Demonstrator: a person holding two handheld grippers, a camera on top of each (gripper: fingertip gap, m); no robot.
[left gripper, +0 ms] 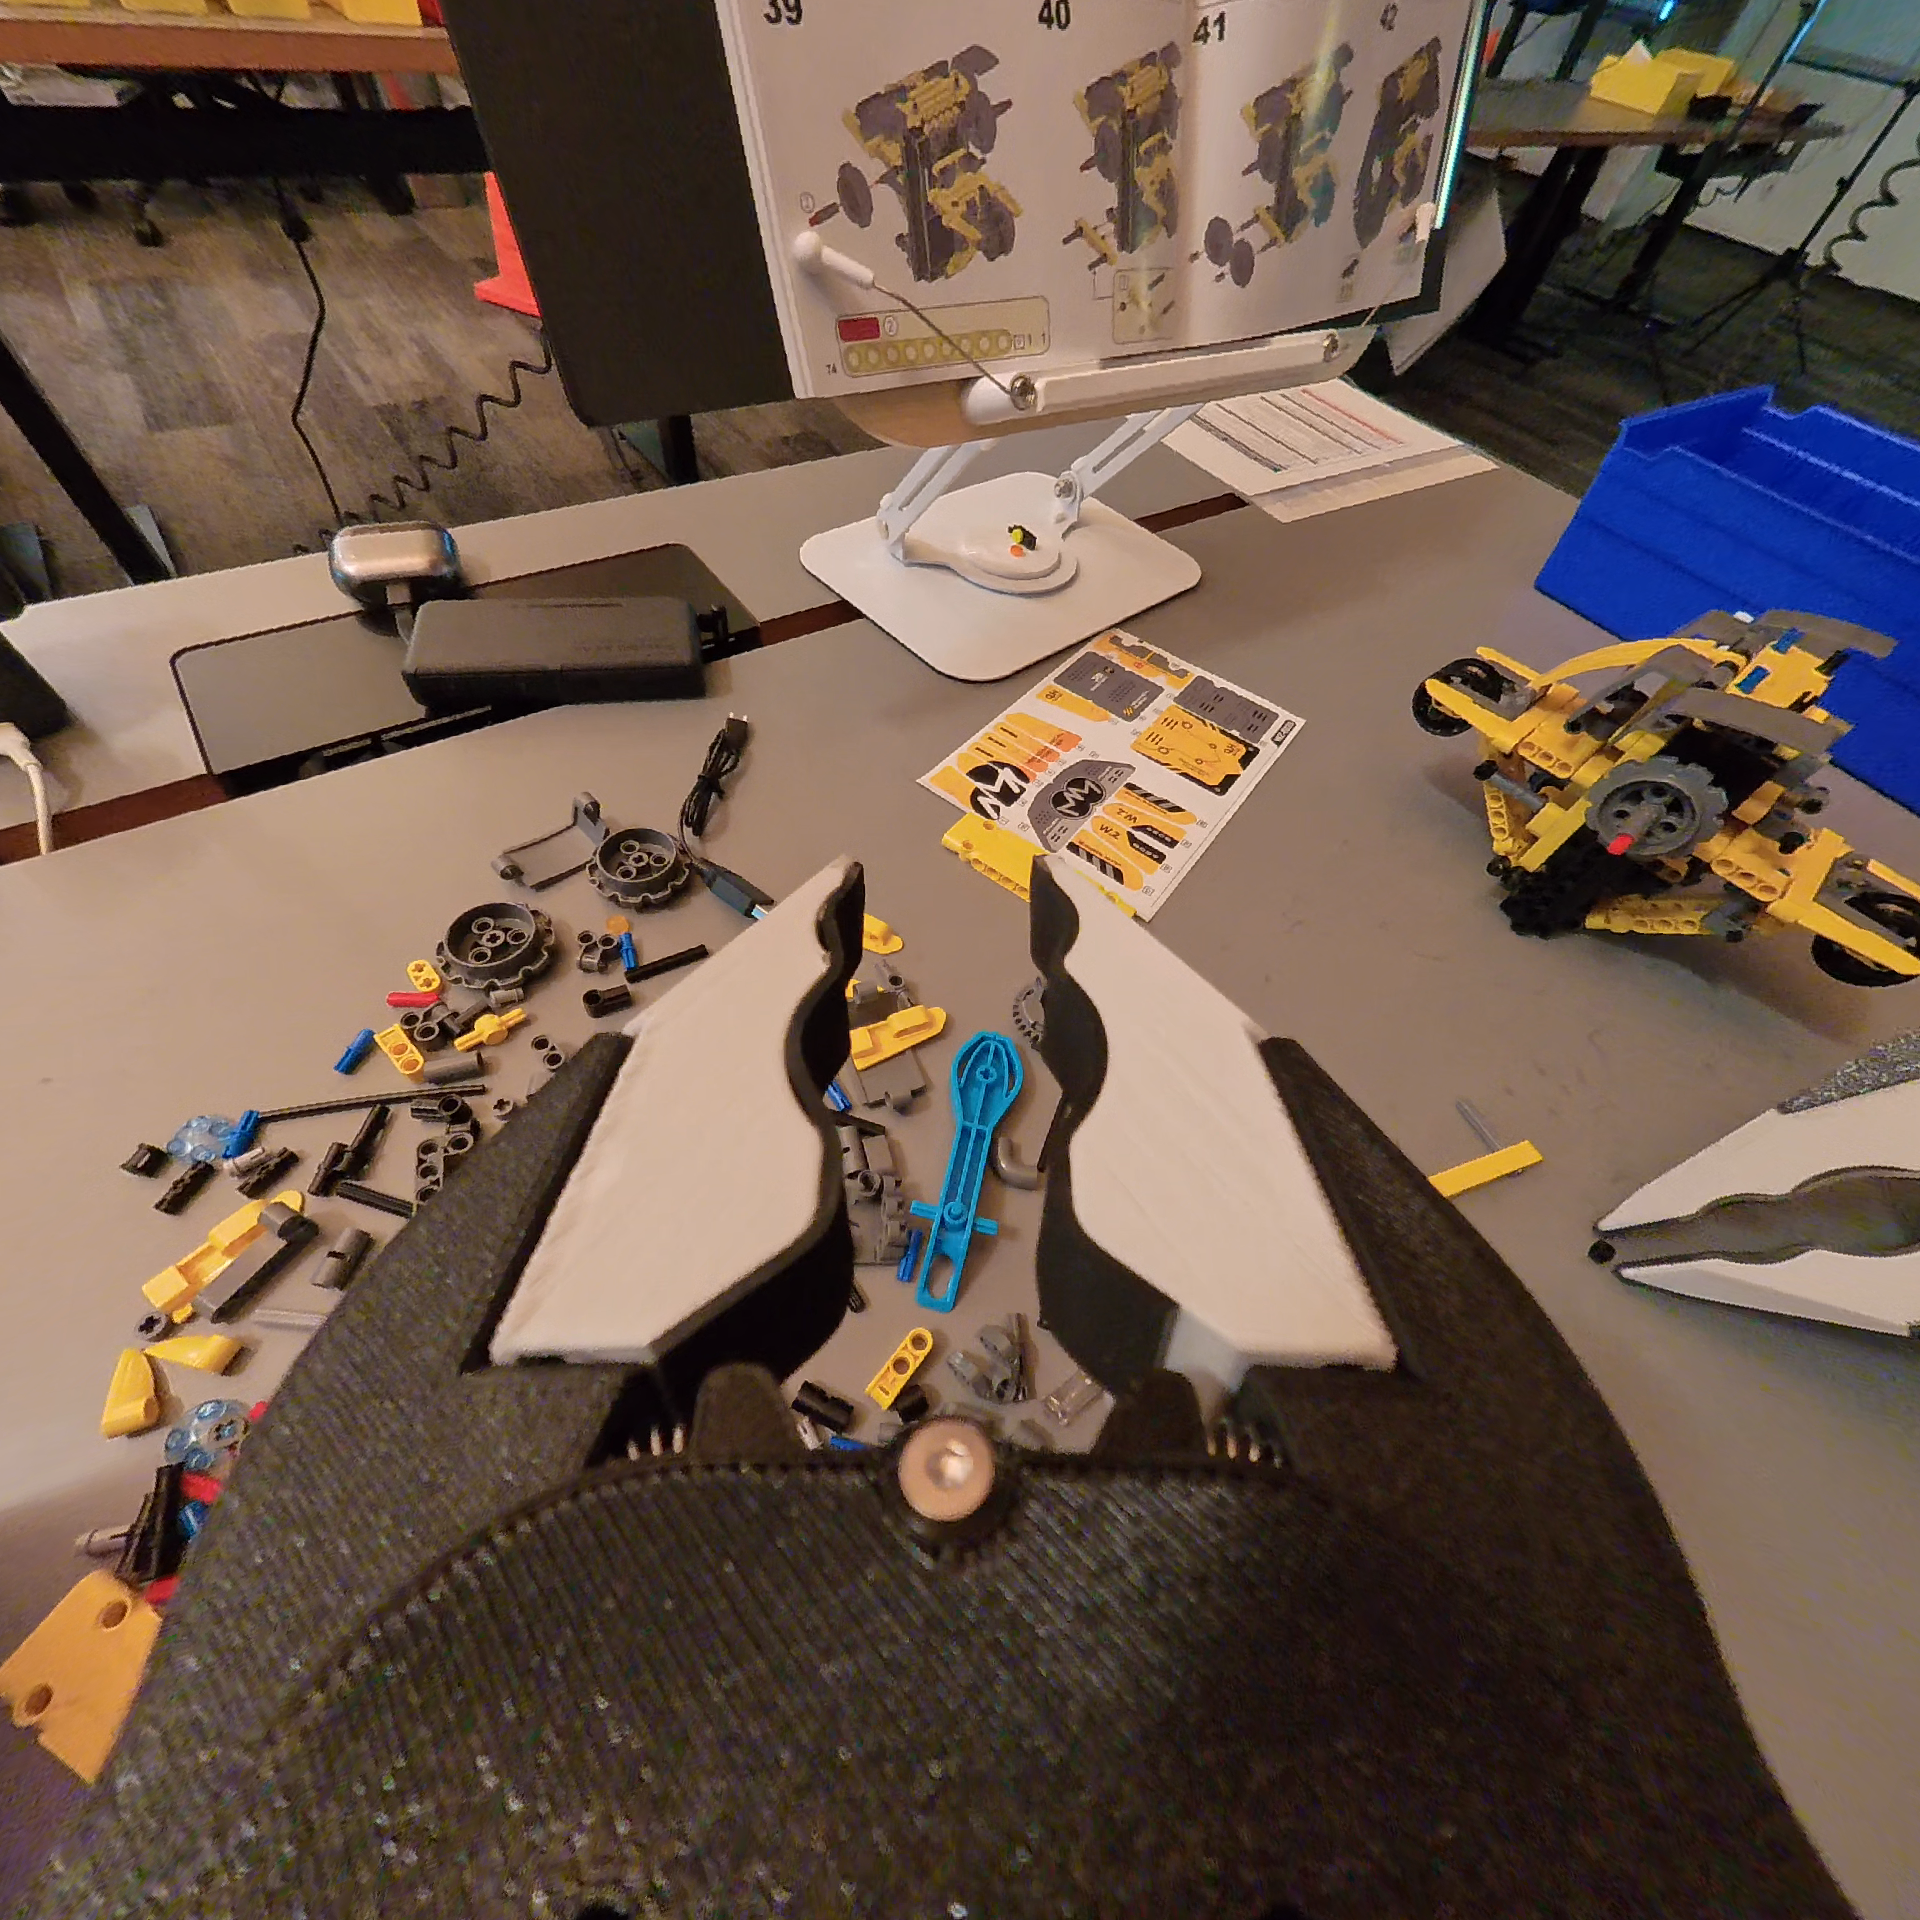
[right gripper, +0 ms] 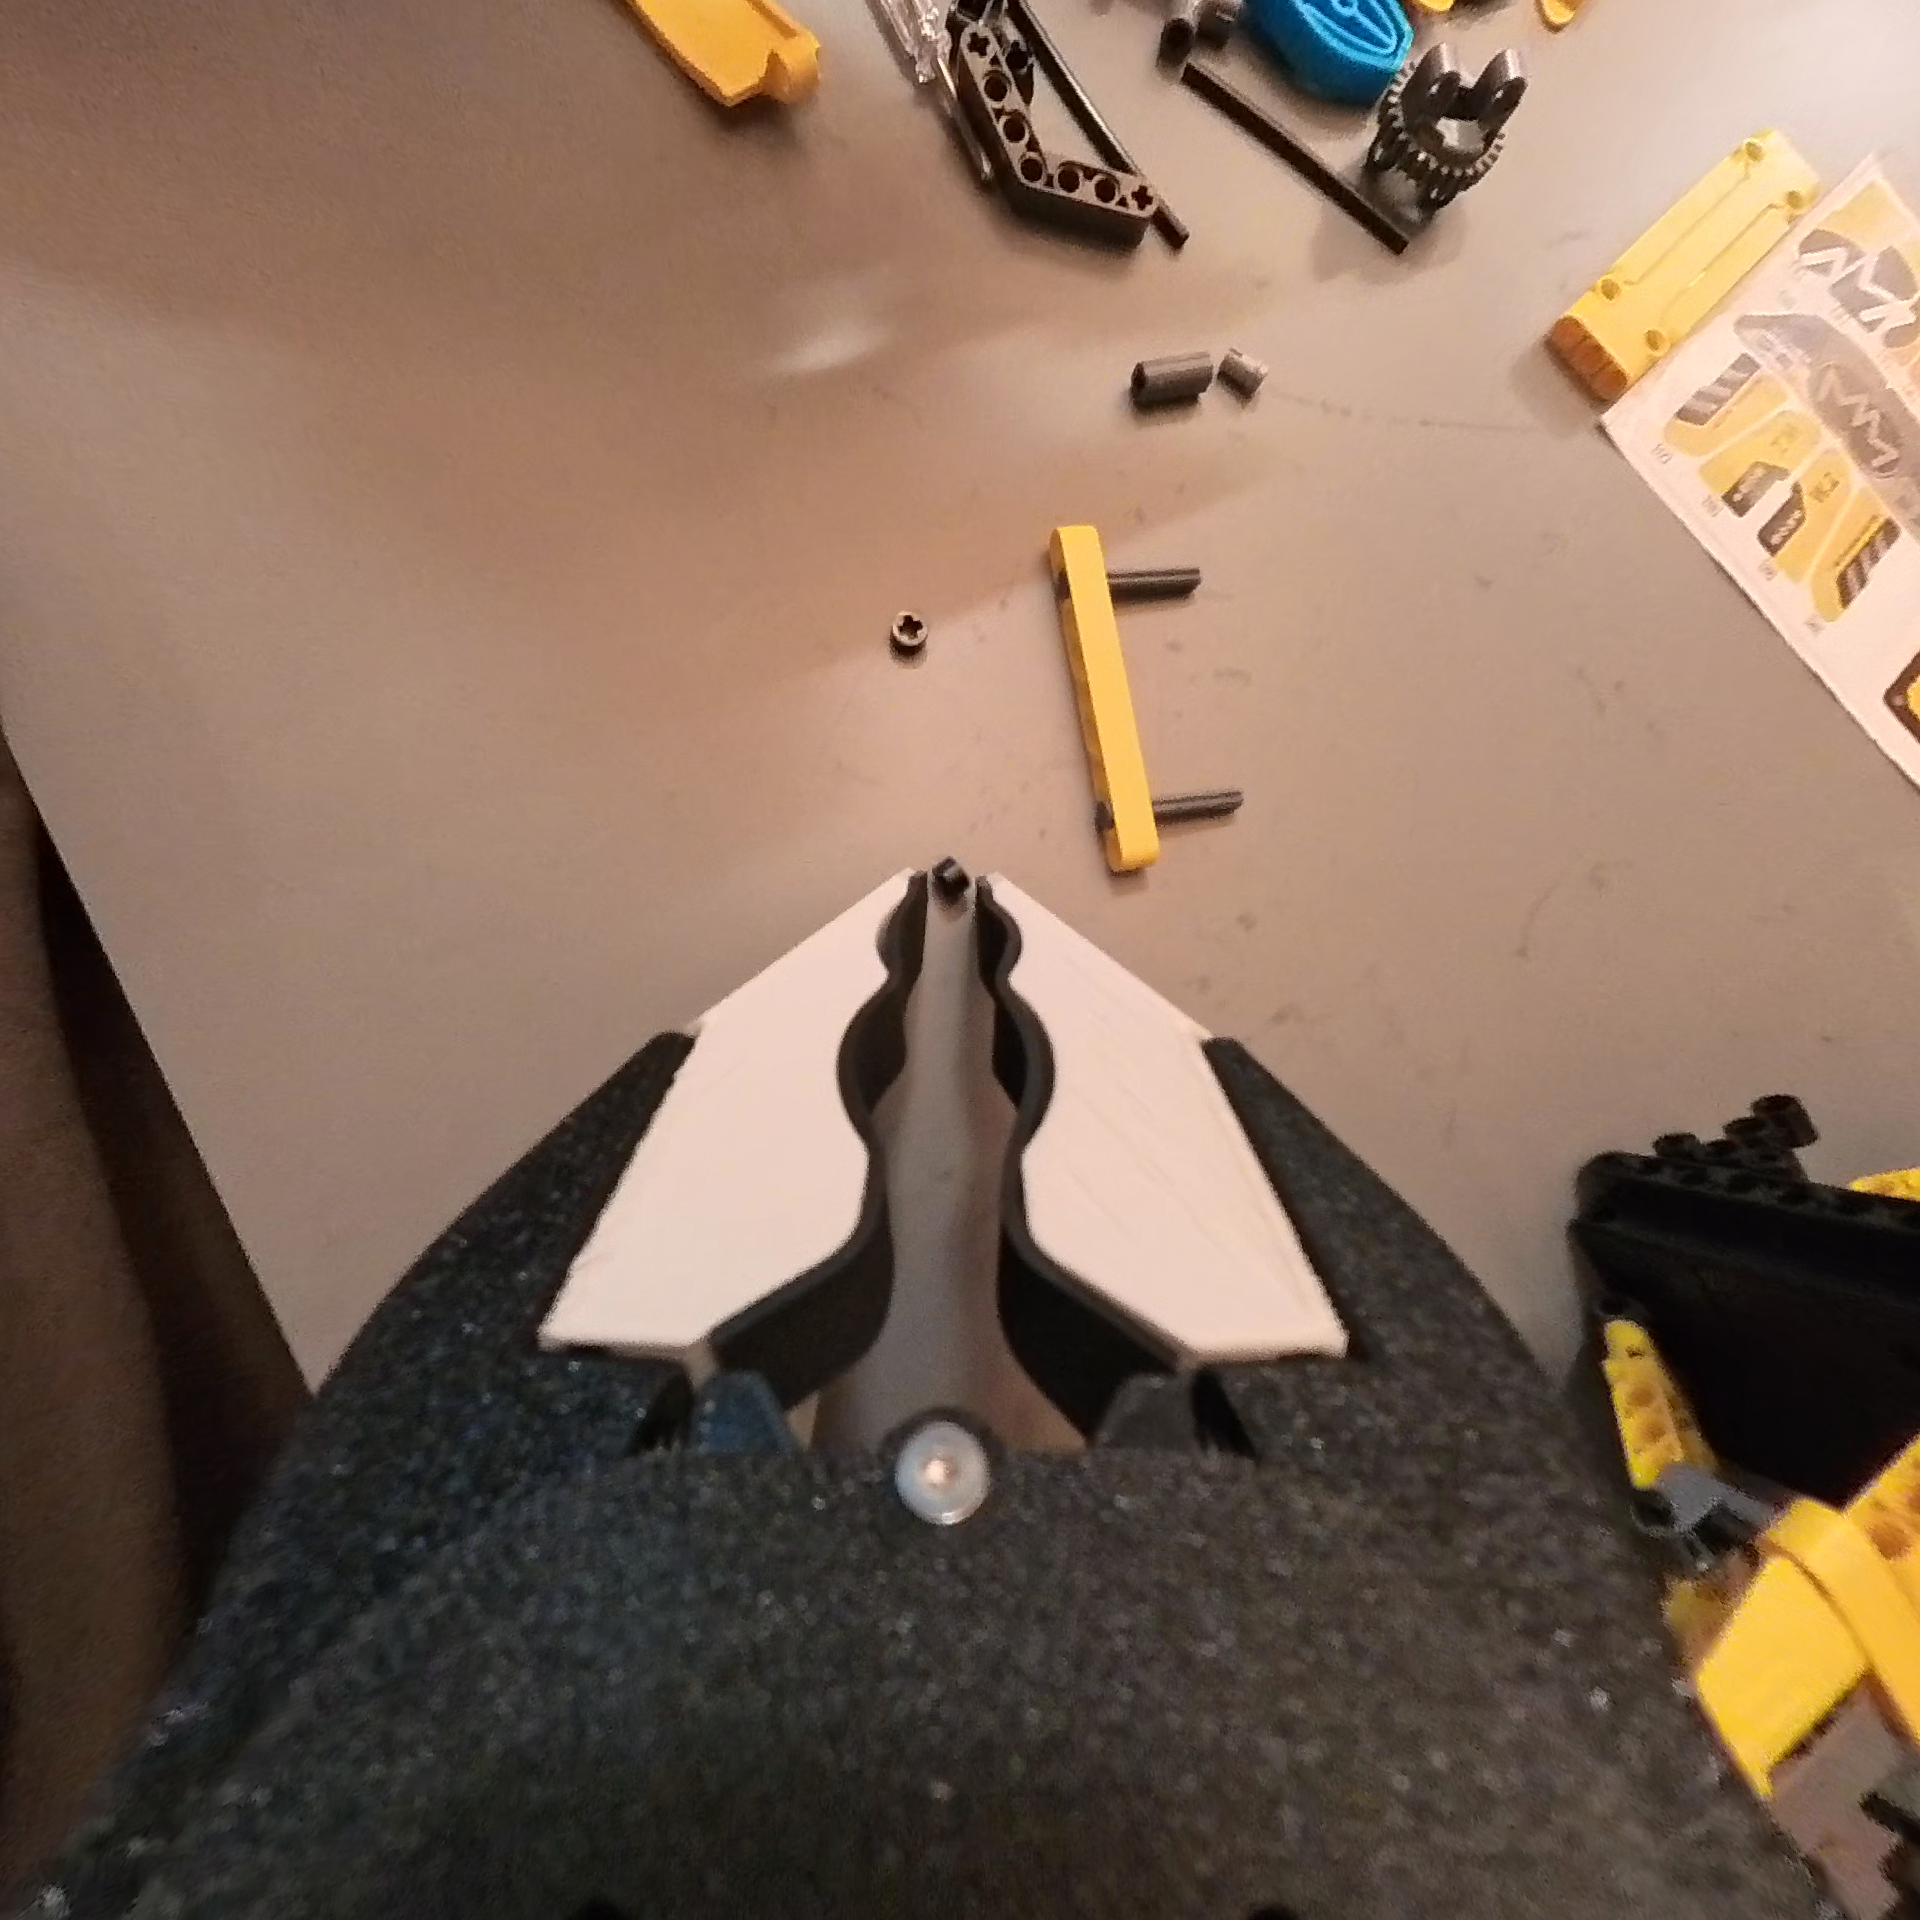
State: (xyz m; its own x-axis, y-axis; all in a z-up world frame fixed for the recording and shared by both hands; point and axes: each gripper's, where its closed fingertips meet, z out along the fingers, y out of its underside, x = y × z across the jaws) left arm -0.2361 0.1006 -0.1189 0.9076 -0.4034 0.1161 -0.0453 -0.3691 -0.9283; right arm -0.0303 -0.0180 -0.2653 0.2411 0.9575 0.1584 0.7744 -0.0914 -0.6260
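My left gripper (left gripper: 945, 883) is open and empty, held above a scatter of small black, grey, yellow and blue building-toy parts (left gripper: 457, 1049). A blue tool-shaped piece (left gripper: 966, 1153) lies on the table between its fingers. My right gripper (right gripper: 948, 883) is shut on a small black pin (right gripper: 948, 876) at its fingertips, low over the grey table (right gripper: 520, 520). It also shows in the left wrist view (left gripper: 1605, 1252). A yellow beam with two dark axles (right gripper: 1103, 696) lies just right of its tips. A small grey bush (right gripper: 912, 634) lies ahead on the left.
A half-built yellow and black vehicle (left gripper: 1683, 790) stands at the right, also low right in the right wrist view (right gripper: 1766, 1455). A sticker sheet (left gripper: 1112, 769), a stand with an instruction booklet (left gripper: 1091, 187), a blue bin (left gripper: 1766, 499) and a black power brick (left gripper: 551, 649) lie farther back. Tip to tip, the grippers are about 30 centimetres apart.
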